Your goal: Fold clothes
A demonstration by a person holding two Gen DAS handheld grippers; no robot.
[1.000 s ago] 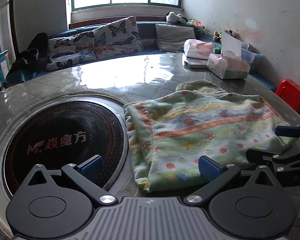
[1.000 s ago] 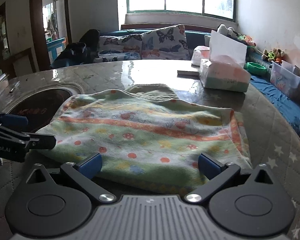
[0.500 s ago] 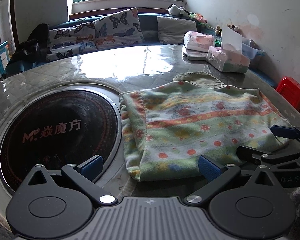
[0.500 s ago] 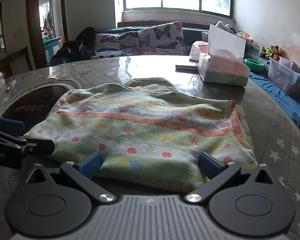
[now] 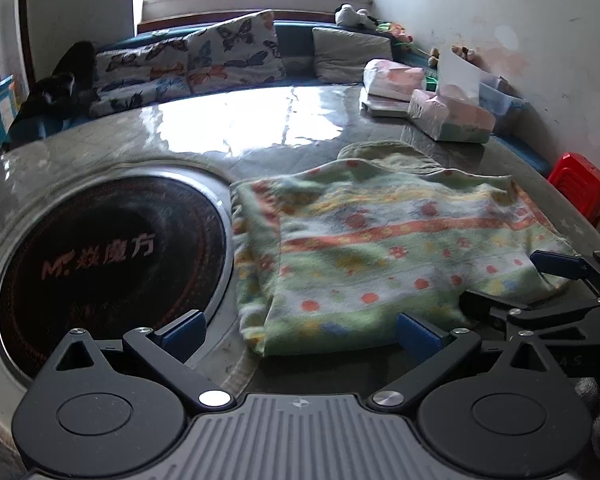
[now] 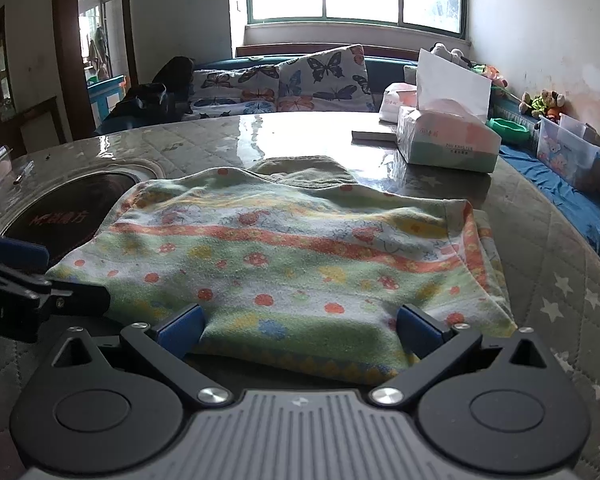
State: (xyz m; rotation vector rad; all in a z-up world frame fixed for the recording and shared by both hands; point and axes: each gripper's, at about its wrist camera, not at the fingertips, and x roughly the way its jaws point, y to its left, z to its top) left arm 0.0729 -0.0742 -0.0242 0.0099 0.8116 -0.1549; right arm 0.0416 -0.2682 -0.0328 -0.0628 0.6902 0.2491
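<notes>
A folded green fleece garment point(image 5: 388, 252) with orange stripes and red dots lies flat on the round table; it also shows in the right wrist view point(image 6: 292, 256). An olive cloth point(image 5: 384, 156) peeks out from under its far edge. My left gripper point(image 5: 300, 330) is open and empty at the garment's near left corner. My right gripper point(image 6: 298, 326) is open and empty at the garment's near edge. Each gripper shows in the other's view, the right point(image 5: 512, 284) and the left point(image 6: 40, 268), both beside the garment.
A black round hotplate point(image 5: 108, 248) is set in the table left of the garment. Tissue packs point(image 5: 452, 116) and a flat book point(image 6: 374, 136) sit at the far right. A red stool point(image 5: 582, 188) stands beyond the table's right edge. A cushioned bench runs behind.
Both grippers have drawn back slightly from the garment and stay open. The garment lies still.
</notes>
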